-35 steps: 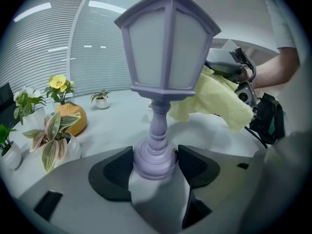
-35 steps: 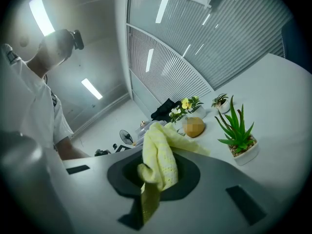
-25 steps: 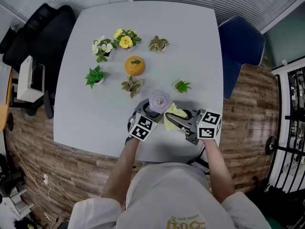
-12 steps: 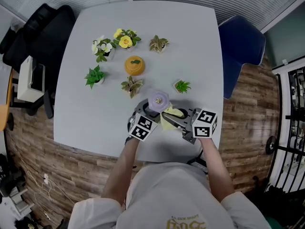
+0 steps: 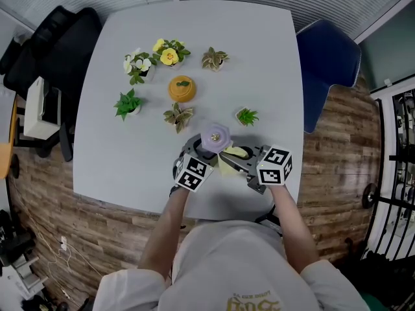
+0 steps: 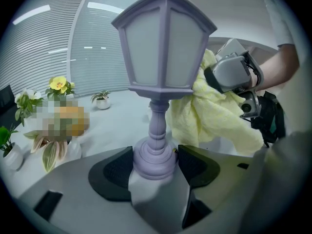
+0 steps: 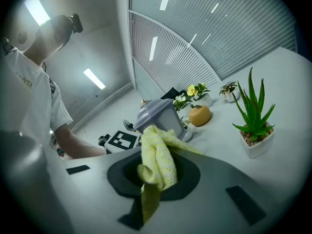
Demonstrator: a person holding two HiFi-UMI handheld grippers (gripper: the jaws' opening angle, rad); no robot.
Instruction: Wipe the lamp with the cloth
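Right now the left gripper has its jaws closed on the round base of the lamp, one dark pad pressing on each side. The lilac lamp stands upright on the pale grey worktop, close to the edge nearest the person. The right gripper comes in from the lamp's right, its jaws pinched shut on a bunched yellow cloth. A fold of the cloth hangs down from between them. In the left gripper view the cloth lies against the right side of the lantern-shaped shade and drapes down beside the stem. The two grippers sit near each other, with the lamp and cloth between them.

Just beyond the lamp stands a small spiky green plant in a white pot. Farther back on the worktop sit an orange pot and a loose cluster of other little potted plants, one with yellow flowers. A blue chair stands at the worktop's right side.
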